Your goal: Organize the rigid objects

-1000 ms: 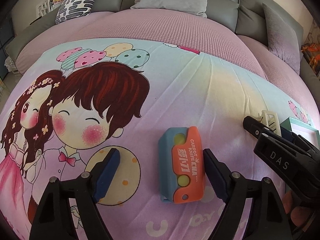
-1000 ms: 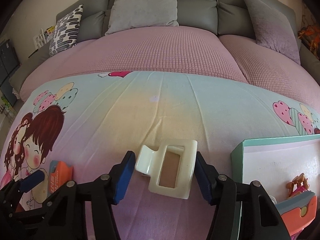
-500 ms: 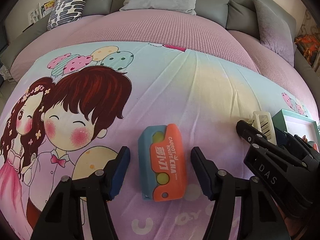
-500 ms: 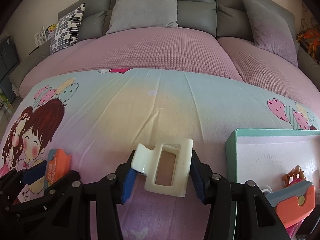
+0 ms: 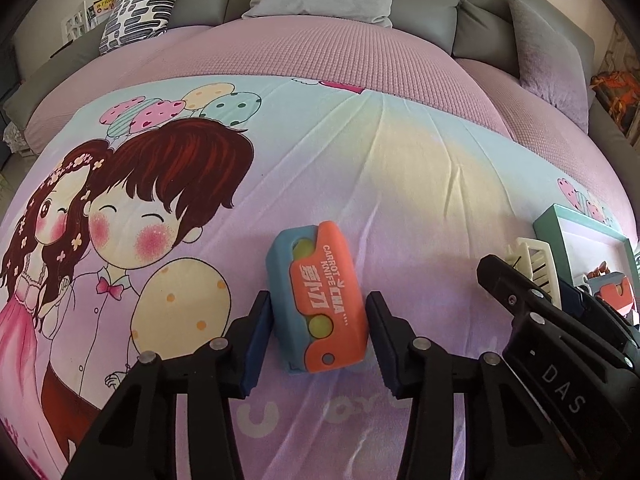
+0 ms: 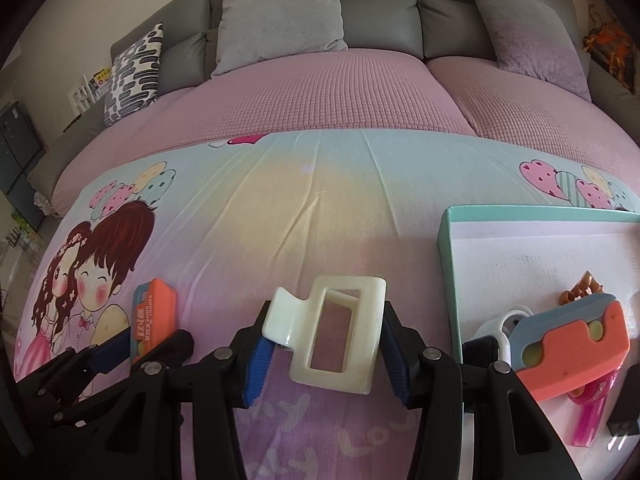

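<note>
Bed with a cartoon cover against a grey padded headboard, in daylight

Ahead of the claw a cartoon sheet lies over a pink waffle bedspread. Beyond it stands a grey headboard with a grey pillow propped on it. Far left of the claw leans a black-and-white patterned cushion; far right, a lilac cushion. A pale wall shows behind the left corner.

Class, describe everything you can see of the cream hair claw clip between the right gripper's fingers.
The hair claw clip is cream, glossy, hard-looking plastic: a rectangular open frame with a flared lever tab at its left. The left wrist view shows comb-like teeth. It sits flat-side up between the blue pads of the right hand-held gripper, which touch both its sides, over the printed blanket, left of the teal-rimmed box.
</note>
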The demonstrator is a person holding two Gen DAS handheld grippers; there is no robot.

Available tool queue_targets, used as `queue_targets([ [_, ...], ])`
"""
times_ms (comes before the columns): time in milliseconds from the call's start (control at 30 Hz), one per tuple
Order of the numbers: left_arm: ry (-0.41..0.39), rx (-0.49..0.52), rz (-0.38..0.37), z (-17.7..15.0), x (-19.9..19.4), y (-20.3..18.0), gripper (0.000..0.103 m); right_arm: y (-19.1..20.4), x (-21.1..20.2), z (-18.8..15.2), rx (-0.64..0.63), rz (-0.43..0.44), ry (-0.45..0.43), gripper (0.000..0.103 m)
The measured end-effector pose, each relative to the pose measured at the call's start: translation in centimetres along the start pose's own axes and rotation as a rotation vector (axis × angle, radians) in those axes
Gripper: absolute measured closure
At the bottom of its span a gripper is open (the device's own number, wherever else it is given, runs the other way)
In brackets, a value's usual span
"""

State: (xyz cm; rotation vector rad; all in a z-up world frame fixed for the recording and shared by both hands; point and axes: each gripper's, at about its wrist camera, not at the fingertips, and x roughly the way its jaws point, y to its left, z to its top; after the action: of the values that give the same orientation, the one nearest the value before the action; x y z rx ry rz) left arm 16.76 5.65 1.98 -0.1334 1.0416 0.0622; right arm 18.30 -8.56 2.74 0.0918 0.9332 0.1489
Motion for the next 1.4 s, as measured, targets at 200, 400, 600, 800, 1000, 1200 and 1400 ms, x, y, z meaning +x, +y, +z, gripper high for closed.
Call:
queue_targets([
  [200, 0.003, -0.01, -0.011, -0.5, -0.5, 0.1, 0.056, -0.2, -2.8, -0.8, 0.026, 0.01, -0.055, 0.051],
  [400, 0.008, 0.019, -0.004, -0.8, -0.9, -0.4, 0.056, -0.8, -5.1, -1.3, 0.053, 0.003, -0.097, 0.051],
  [600, -0.028, -0.005, -0.016, -0.7, -2.4, 0.1, 0.056, -1.6, -6.5, -1.9, 0.089, 0.0, -0.119, 0.051],
  [800, -0.07, 0.003, -0.02, -0.3, -4.0, -0.3, 0.06, -2.3, -8.0, -2.2, 0.098, -0.003, -0.14, 0.051],
  [1000, -0.097, 0.009, -0.037, 0.0, -5.2, -0.6, 0.067, -3.3, -9.1, -2.4, 0.115, -0.014, -0.159, 0.051],
  [1200, -0.112, 0.013, -0.035, 0.2, -5.5, -0.8, 0.08, -4.0, -9.3, -2.4, 0.127, -0.004, -0.164, 0.051],
  [1400, -0.1, 0.004, -0.029, 0.2, -4.6, -0.7, 0.079, -4.4, -8.6, -2.5, 0.143, 0.0, -0.14, 0.051],
])
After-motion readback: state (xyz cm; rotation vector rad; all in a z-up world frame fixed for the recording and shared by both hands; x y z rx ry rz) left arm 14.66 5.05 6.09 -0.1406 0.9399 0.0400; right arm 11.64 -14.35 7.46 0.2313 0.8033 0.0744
